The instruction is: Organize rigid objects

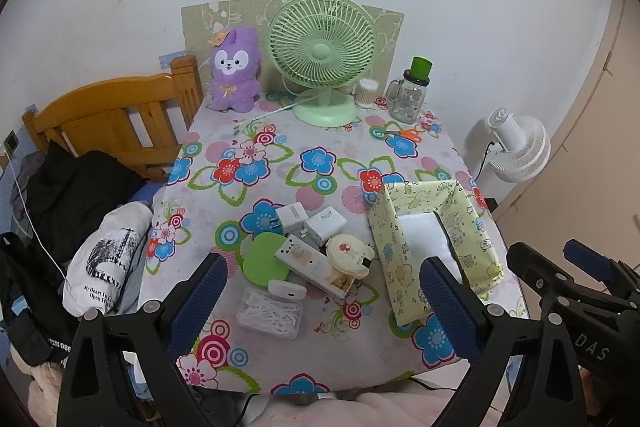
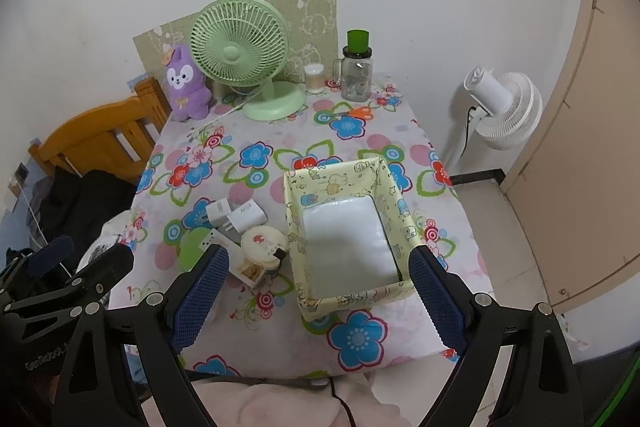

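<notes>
The left gripper (image 1: 324, 301) hangs with its blue-padded fingers spread wide and empty above a heap of small hard things near the front of the flowered table (image 1: 304, 355): two white chargers (image 1: 310, 221), a green disc (image 1: 262, 259), a round cream case (image 1: 348, 253) and a clear box of floss picks (image 1: 270, 313). The right gripper (image 2: 318, 293) is likewise wide and empty over the pale yellow cartoon-print fabric box (image 2: 348, 301), which stands just beside the heap with only a white liner inside.

Small gadgets (image 1: 308, 251) clustered beside fabric box (image 1: 436, 247), perhaps touching.
</notes>
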`<state>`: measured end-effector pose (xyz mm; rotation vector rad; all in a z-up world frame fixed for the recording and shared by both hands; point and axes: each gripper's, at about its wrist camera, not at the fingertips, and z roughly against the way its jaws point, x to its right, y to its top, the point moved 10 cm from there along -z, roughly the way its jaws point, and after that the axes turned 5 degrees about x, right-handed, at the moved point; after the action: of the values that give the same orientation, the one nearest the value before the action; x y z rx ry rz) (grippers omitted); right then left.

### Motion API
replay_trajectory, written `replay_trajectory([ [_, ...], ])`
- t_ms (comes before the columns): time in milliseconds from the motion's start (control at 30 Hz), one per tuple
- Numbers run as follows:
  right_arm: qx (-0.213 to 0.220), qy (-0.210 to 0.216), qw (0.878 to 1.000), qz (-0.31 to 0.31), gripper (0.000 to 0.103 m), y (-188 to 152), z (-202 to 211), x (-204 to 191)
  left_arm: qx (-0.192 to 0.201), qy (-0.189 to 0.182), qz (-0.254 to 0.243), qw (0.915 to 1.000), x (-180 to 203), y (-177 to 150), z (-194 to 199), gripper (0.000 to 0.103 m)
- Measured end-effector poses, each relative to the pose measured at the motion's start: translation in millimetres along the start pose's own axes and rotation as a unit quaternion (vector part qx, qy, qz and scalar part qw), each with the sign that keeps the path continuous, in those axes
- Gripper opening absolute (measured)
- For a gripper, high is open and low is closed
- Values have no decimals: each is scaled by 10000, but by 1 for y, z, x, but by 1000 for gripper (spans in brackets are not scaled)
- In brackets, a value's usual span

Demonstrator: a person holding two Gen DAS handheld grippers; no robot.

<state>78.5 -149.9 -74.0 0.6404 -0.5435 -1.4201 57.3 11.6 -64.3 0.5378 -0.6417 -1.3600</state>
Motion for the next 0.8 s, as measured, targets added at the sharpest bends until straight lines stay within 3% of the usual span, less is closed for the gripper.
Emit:
replay_trajectory([
  [533, 163, -266, 9992, 240, 93, 11, -5, 2, 11, -54, -353, 9994, 10, 7, -7, 97],
  [800, 174, -246, 9989, 373, 93, 20, -9, -1, -72, -91, -242, 9996, 4, 10, -16, 97],
])
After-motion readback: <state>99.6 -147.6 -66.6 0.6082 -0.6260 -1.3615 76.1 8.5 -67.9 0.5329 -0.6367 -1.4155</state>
